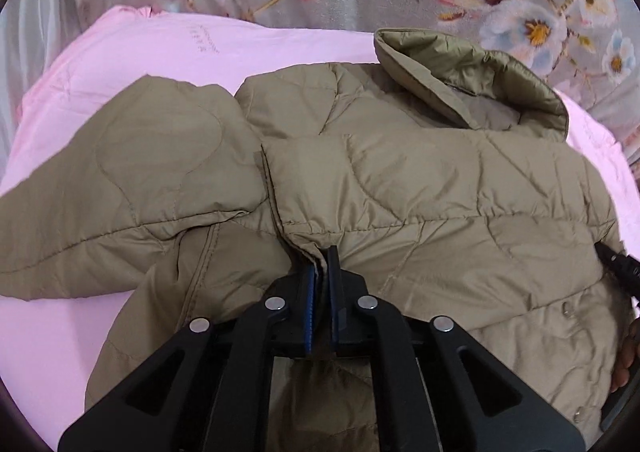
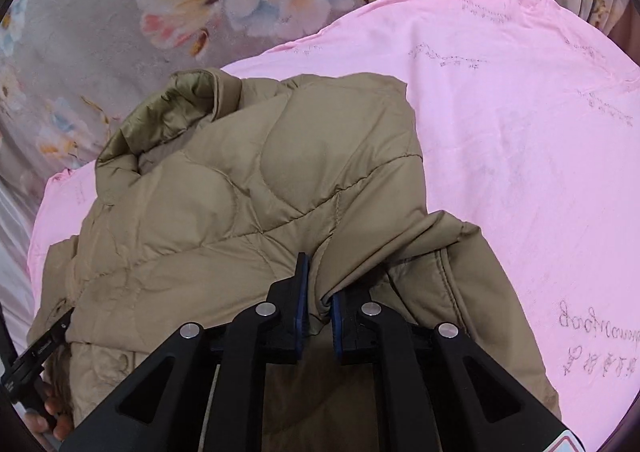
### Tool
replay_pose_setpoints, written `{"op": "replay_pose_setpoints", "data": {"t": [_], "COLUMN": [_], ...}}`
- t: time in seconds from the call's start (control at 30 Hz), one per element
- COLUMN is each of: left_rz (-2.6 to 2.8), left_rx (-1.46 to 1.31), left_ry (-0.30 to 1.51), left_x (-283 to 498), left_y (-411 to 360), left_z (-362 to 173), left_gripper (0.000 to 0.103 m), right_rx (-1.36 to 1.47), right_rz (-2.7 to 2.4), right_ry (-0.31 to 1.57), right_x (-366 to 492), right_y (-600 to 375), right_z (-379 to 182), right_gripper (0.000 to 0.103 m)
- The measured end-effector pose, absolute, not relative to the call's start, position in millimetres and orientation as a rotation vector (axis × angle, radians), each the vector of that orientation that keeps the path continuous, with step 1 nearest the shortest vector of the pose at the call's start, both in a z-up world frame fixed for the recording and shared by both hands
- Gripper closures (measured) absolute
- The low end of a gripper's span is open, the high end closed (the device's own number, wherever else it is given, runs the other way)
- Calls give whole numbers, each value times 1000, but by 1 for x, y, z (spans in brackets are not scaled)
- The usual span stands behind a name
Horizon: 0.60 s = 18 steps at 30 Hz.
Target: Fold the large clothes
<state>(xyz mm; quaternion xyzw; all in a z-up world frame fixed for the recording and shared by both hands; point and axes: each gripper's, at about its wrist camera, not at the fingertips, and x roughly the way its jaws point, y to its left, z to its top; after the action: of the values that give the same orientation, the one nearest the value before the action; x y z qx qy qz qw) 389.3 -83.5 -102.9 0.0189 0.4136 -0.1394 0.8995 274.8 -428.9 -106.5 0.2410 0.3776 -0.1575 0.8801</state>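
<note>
The left tool pinches a seam fold of the tan quilted jacket, which lies on a pink sheet with illegible printed script; the right tool pinches its sleeve fabric.

The lower part of the tan quilted puffer jacket runs out of the near edge in both wrist views, hidden behind the black gripper frames. The pink embroidered sheet is covered wherever the jacket lies. Its stitched lettering is too faint to read. The person's hand at the right rim is cut off, only fingers showing.
</note>
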Motion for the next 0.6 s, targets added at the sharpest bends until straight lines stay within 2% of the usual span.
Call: {"op": "replay_pose_setpoints", "data": {"t": [0.33, 0.6], "left_rz": [-259, -239], "left_rx": [89, 112], "left_ry": [832, 826], "left_x": [368, 328], "left_y": [-87, -80], "left_z": [-106, -105], "left_gripper": [96, 96], "right_rx": [465, 463], "right_rz": [-352, -352], "right_ry": [803, 810], "right_x": [265, 225], "right_y": [-422, -405], "right_z": [-108, -108], "right_gripper": [96, 96]}}
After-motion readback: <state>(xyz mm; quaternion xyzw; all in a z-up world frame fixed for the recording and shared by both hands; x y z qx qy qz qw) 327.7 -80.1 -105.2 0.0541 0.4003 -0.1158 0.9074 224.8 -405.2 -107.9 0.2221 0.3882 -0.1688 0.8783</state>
